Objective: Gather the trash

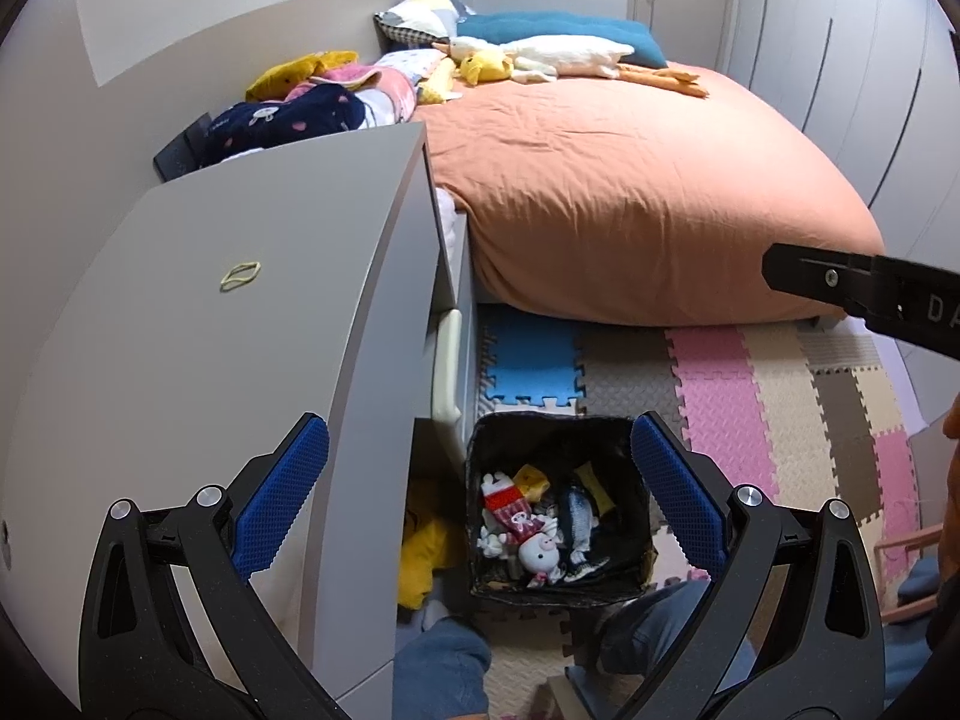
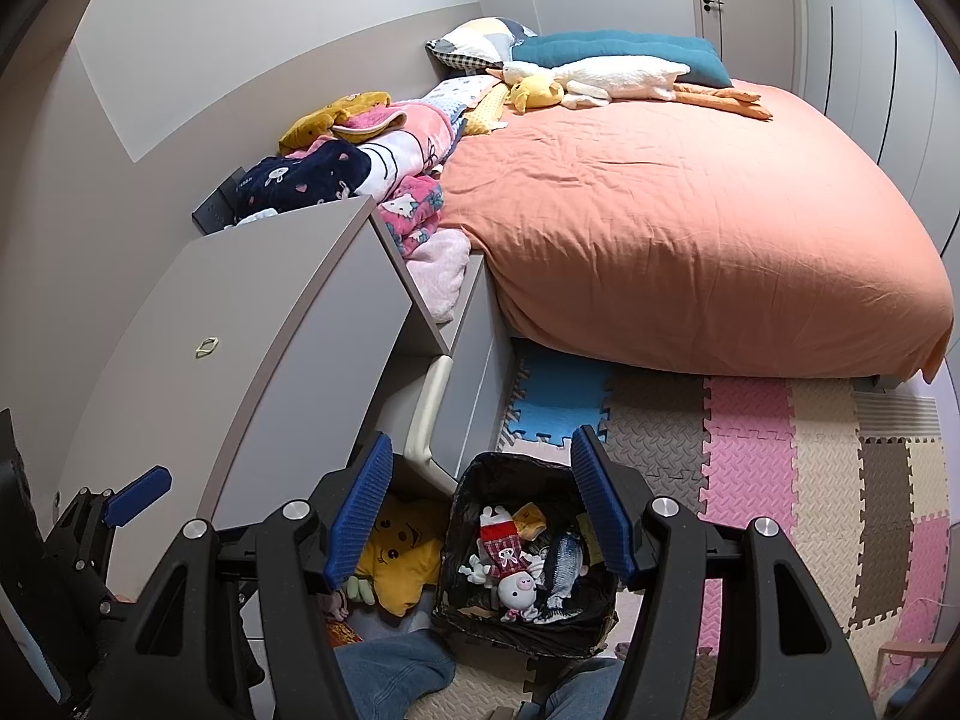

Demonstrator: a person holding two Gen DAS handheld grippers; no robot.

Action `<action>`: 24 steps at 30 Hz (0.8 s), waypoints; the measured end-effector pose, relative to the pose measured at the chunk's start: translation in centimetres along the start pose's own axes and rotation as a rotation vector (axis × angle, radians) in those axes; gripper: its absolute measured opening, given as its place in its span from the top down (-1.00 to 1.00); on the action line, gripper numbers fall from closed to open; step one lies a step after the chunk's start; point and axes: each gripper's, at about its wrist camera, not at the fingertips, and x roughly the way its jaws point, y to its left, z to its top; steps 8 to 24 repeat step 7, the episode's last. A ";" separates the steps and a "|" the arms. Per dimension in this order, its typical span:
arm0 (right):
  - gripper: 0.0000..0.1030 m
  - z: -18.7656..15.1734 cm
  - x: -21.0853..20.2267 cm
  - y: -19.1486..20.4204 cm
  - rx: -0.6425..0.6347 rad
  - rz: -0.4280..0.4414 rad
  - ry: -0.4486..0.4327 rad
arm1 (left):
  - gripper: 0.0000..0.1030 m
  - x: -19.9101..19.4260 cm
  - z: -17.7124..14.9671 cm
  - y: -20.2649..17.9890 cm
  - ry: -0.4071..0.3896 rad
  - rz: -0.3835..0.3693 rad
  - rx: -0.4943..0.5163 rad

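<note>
A black-lined bin [image 1: 624,540] stands on the floor mats beside the grey cabinet [image 1: 270,360]. Inside it lie a red-and-white doll [image 1: 510,507], yellow wrappers and a fish-shaped toy. A yellow rubber band [image 1: 240,276] rests on the cabinet top; the right wrist view also shows this rubber band [image 2: 207,348]. My left gripper [image 1: 478,426] hangs open above the bin's near-left side, with nothing between its blue pads. My right gripper [image 2: 481,438] is also open and empty, hovering over the bin [image 2: 456,516]. One blue pad of the left gripper [image 2: 138,495] appears at the lower left in the right wrist view.
A bed with an orange duvet [image 2: 690,240], plush toys and folded blankets fills the back. Coloured foam mats [image 2: 750,450] cover the floor. A yellow plush [image 2: 402,558] lies under the cabinet. A person's knees in jeans [image 1: 444,660] sit just before the bin.
</note>
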 end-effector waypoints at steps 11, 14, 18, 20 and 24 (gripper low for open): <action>-0.22 0.1 0.0 0.0 -0.002 -0.001 0.001 | -0.90 0.3 0.2 0.0 0.028 -0.005 -0.012; -0.22 0.1 0.0 0.0 -0.002 -0.001 0.001 | -0.90 0.3 0.2 0.0 0.028 -0.005 -0.012; -0.22 0.1 0.0 0.0 -0.002 -0.001 0.001 | -0.90 0.3 0.2 0.0 0.028 -0.005 -0.012; -0.22 0.1 0.0 0.0 -0.002 -0.001 0.001 | -0.90 0.3 0.2 0.0 0.028 -0.005 -0.012; -0.22 0.1 0.0 0.0 -0.002 -0.001 0.001 | -0.90 0.3 0.2 0.0 0.028 -0.005 -0.012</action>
